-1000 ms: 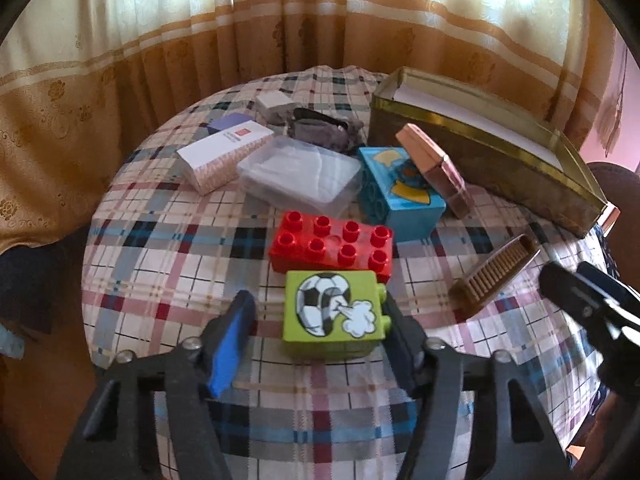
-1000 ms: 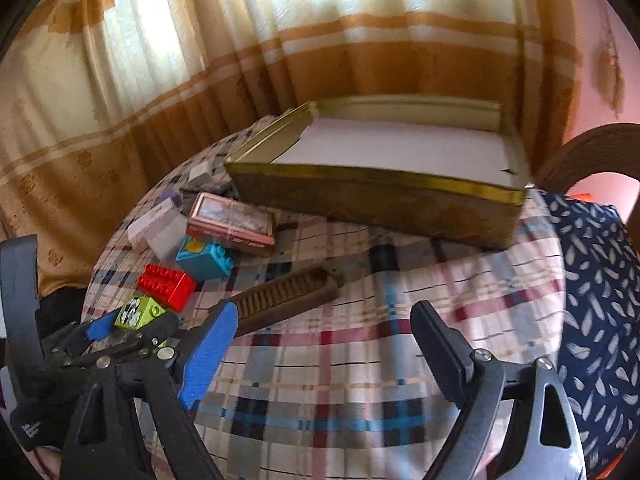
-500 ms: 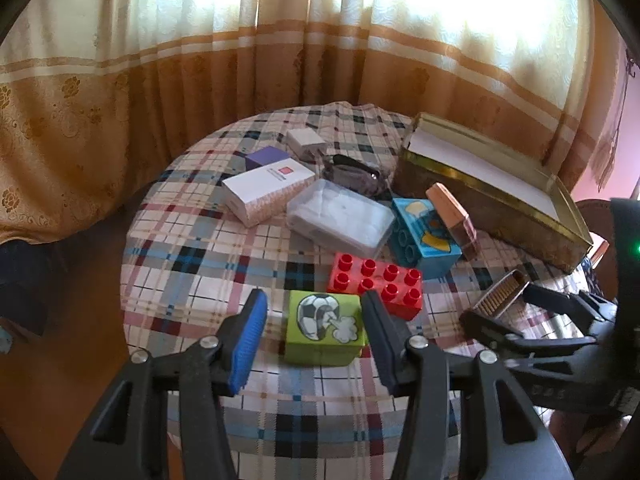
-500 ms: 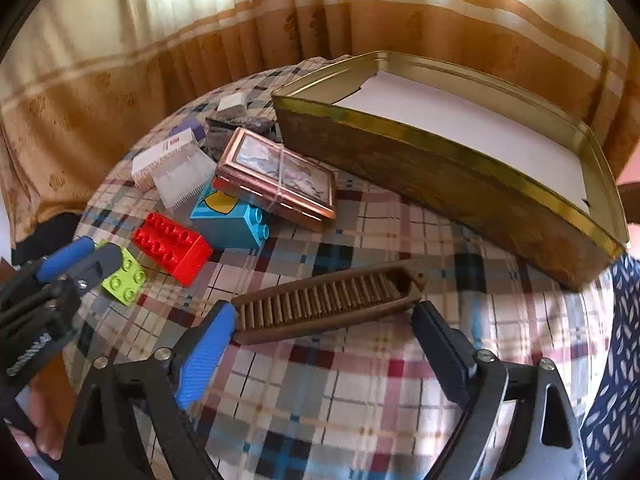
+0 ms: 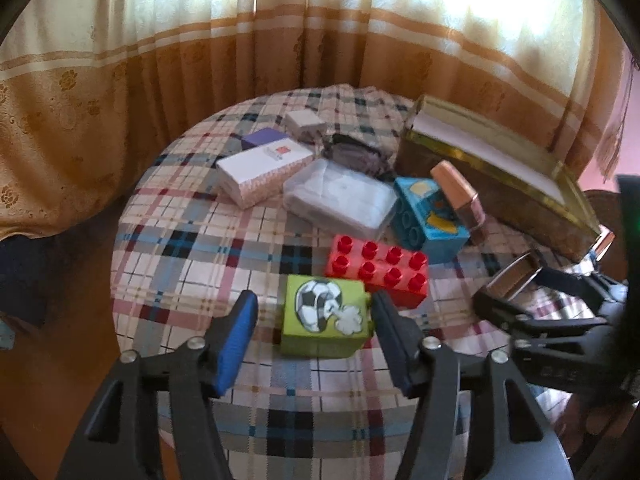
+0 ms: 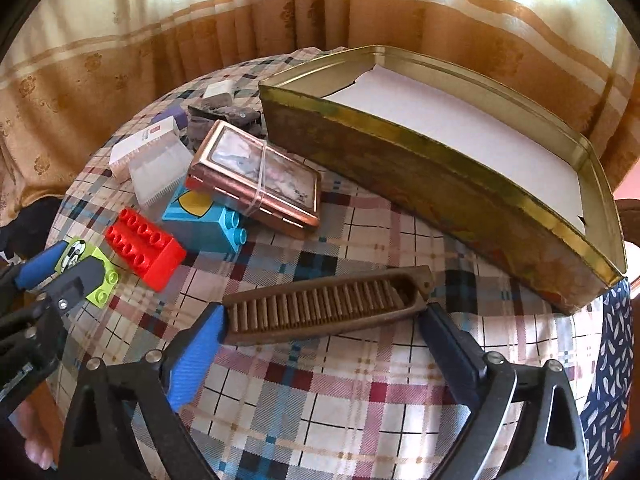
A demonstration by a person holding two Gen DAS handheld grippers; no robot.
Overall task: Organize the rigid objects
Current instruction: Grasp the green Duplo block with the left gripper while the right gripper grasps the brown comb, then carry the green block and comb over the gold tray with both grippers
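Note:
A green brick with a football picture (image 5: 323,322) lies on the plaid tablecloth between the fingers of my left gripper (image 5: 313,320), which is open around it; the right finger is close to its side. It also shows in the right wrist view (image 6: 90,268). A long brown ribbed comb-like piece (image 6: 324,304) lies across between the fingers of my right gripper (image 6: 320,332), which is open, one finger near each end. A red brick (image 5: 378,270), a blue brick (image 5: 430,216) and a copper-framed case (image 6: 256,178) lie beyond.
A large open gold tin (image 6: 540,208) lined with white paper stands at the back right. A white carton (image 5: 264,170), a clear plastic box (image 5: 340,198), a purple box (image 5: 264,138), a small white box (image 5: 304,122) and a dark pouch (image 5: 352,156) sit at the back. Curtains hang behind the round table (image 5: 180,264).
My left gripper has narrowed around the green brick. My right gripper has moved forward and down until the brown comb-like piece lies between its fingers.

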